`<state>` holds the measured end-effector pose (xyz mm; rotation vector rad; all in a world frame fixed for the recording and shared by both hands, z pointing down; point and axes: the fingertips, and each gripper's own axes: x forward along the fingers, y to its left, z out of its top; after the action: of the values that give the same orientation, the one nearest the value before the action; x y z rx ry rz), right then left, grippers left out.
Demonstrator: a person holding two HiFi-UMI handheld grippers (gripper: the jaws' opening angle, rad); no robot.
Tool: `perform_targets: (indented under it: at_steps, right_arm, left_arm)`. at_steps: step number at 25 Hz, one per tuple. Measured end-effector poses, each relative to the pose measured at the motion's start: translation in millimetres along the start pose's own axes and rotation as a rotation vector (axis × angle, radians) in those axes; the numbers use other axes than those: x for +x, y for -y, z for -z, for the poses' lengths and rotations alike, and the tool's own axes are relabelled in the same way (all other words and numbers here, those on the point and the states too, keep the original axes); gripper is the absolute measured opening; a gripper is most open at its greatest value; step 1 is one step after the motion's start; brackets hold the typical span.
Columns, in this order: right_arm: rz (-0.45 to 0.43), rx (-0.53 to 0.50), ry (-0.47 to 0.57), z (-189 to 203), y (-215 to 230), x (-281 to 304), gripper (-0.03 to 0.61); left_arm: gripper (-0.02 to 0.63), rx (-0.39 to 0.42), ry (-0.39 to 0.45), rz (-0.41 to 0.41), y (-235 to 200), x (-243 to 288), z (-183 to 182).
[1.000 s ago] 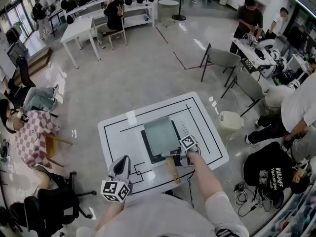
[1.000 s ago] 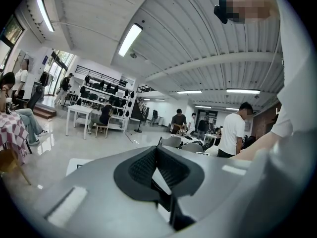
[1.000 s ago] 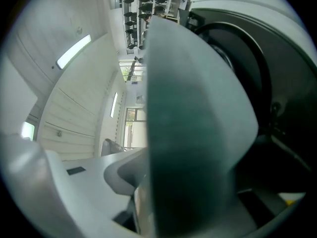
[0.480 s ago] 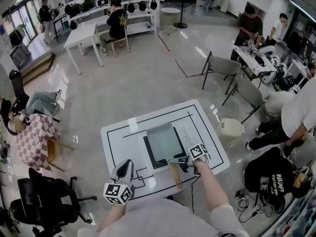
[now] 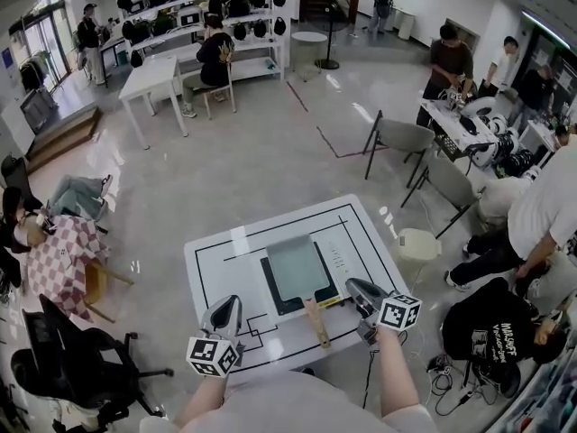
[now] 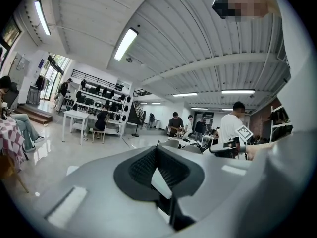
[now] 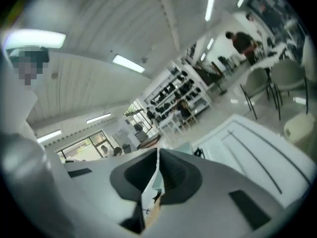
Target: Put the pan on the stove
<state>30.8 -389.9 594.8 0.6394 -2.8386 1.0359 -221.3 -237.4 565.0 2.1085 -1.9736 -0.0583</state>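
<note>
Where the stove (image 5: 273, 294) sits, pan (image 5: 295, 267) rests

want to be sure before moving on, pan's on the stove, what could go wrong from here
The pan sits on the stove with its wooden handle jutting toward the person. The right gripper, fingers closing on nothing, hovers close beside that handle, so a careless swing could knock the pan askew.

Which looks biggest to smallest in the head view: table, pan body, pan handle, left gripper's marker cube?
1. table
2. pan body
3. Not ranked: the marker cube on the left gripper fills more of the picture than the pan handle, but it sits much nearer the camera.
</note>
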Motion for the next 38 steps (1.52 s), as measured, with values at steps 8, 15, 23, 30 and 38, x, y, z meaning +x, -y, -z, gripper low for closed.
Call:
perform_targets:
  at_steps: [8,15,23,30,38]
  right_arm:
    - [0.311,-0.472,0.211,-41.5,-85.5,-26.5,0.009]
    - [0.334,-0.543,0.285,-41.4,-143.8,-32.5,0.008]
    - [0.314,-0.535,0.281,-32.2,-148.3,-34.8,0.008]
    - [0.314,-0.525,0.281,-28.8,-147.6,-38.3,0.008]
    - [0.31,-0.522,0.275,-22.1,-152.3,-41.2,0.008]
  left_arm:
    - [0.011,0.015,0.064,0.06,27.2,-5.1,-17.4]
    - [0.011,0.032,0.091,0.08,41.7,-23.5,-32.6]
    - [0.009,0.037,0.112,0.08,46.5,-32.3,-35.6]
    - [0.009,0.048,0.112,0.107,58.9,-33.7,-31.6]
    - [0.009,0.052,0.116,0.109,60.1,-39.7,-31.2]
